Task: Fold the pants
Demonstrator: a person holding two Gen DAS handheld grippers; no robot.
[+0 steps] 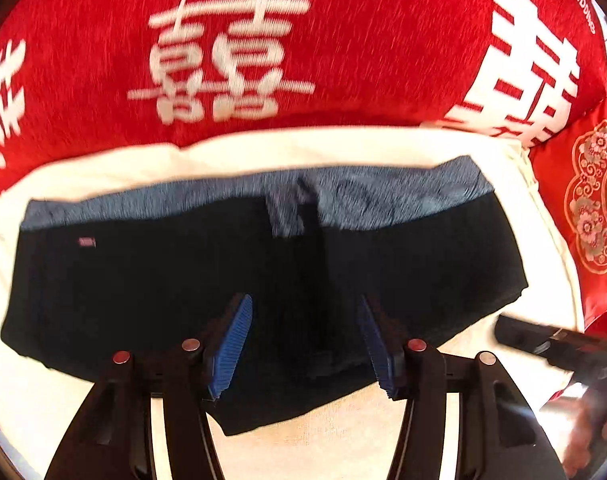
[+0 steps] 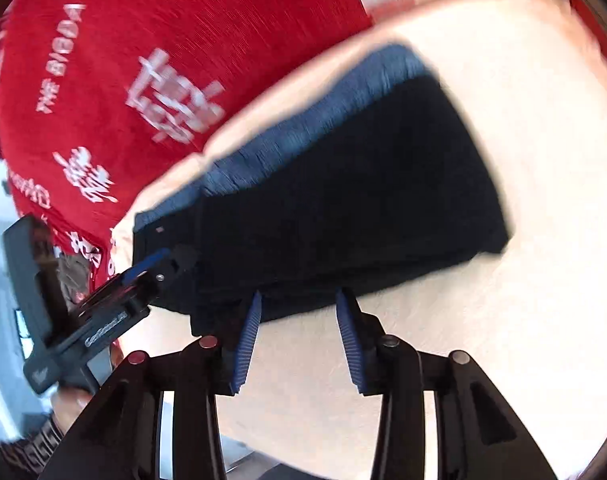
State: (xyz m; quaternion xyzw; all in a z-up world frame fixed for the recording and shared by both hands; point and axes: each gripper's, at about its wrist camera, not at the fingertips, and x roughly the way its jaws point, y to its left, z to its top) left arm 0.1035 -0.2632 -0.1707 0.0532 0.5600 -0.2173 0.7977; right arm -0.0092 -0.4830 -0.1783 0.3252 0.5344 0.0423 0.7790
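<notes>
Pants folded, waistband far (crosswise)

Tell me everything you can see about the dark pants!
The pants are black, soft-looking cloth with a blue-gray waistband along the far edge and a tiny pink tag near one corner. They are folded into a wide, flat bundle with layers stacked at the near edge. They lie on a cream cloth spread over a red blanket with white characters. Both grippers hang over the near edge, jaws apart, pinching nothing; whether they brush the fabric is unclear.
</notes>
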